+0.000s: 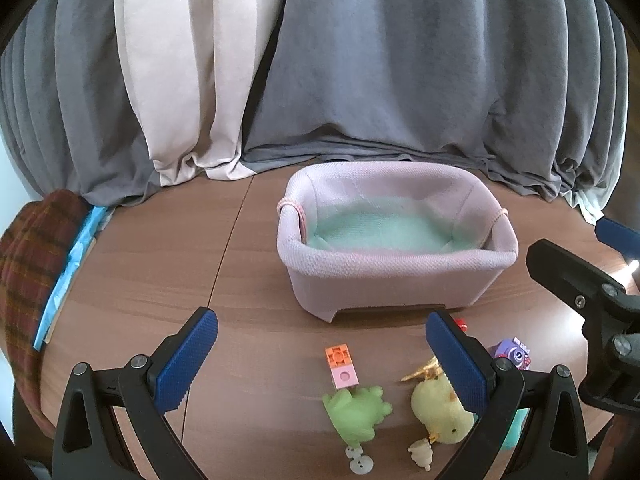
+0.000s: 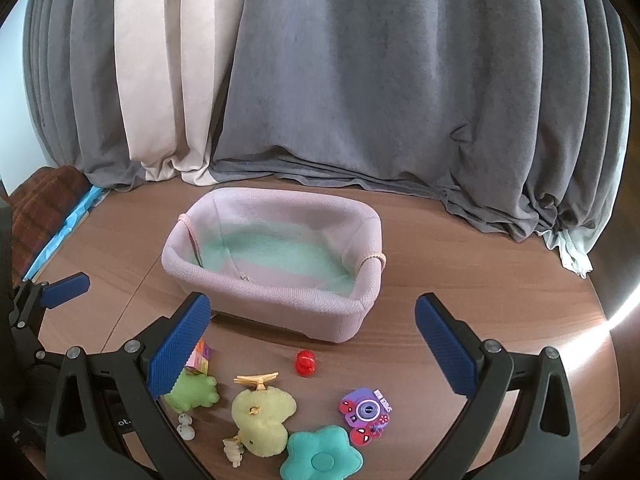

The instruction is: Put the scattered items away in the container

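Note:
A lilac fabric basket [image 1: 384,276] [image 2: 280,296] with a mint lining stands on the wooden table, nothing visible inside. In front of it lie small toys: a green frog [image 1: 358,410] [image 2: 194,392], a yellow plush chick [image 1: 440,408] [image 2: 262,416], an orange-and-pink brick [image 1: 341,366] [image 2: 200,358], a red bead [image 2: 305,363], a purple camera charm [image 2: 366,414] [image 1: 514,352], a teal plush flower [image 2: 320,456], a gold hair clip [image 2: 256,380] and tiny white figures [image 1: 360,460] [image 2: 186,428]. My left gripper [image 1: 320,360] and right gripper [image 2: 312,352] both hang open above the toys.
Grey and cream curtains [image 2: 320,80] hang behind the table. A plaid cloth [image 1: 28,280] and a blue strip [image 1: 68,268] lie at the table's left edge. Bare wood [image 2: 480,264] stretches to the right of the basket.

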Tool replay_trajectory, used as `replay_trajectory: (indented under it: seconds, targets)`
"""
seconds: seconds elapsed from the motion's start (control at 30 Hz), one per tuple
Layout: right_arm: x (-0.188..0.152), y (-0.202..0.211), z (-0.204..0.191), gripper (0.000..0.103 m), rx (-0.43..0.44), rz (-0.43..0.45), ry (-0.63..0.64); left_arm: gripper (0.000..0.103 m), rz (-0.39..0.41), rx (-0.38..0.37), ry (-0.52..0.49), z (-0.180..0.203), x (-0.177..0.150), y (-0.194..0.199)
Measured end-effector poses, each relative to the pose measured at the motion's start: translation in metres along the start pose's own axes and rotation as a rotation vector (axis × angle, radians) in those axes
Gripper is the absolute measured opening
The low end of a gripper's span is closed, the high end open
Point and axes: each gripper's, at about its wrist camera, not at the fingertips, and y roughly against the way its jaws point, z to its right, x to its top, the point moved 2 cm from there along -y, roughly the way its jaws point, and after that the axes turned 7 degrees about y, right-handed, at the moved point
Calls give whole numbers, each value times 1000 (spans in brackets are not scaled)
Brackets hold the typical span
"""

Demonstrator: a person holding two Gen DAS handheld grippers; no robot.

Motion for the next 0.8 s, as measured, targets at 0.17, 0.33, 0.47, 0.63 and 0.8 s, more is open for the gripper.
replay_trajectory:
  seconds: [0.17,0.33,0.47,0.63,0.8]
  targets:
    - [5,-5,1,101,1,-4,-2,103,-4,1,-2,-1,8,-5]
    - [10,-12,1,101,-3,-13,-1,103,-18,-1,-8,-1,14,-12]
    - [15,-17,2,101,-3,-18,-2,103,-26,-4,-14,0,18,-18]
    - [20,-25,3,101,-8,-32,3,103,-34,-17,-11,-1,25,-26]
    - [23,-33,5,101,-17,-44,0,103,-47,-24,-16,-1,30,-35]
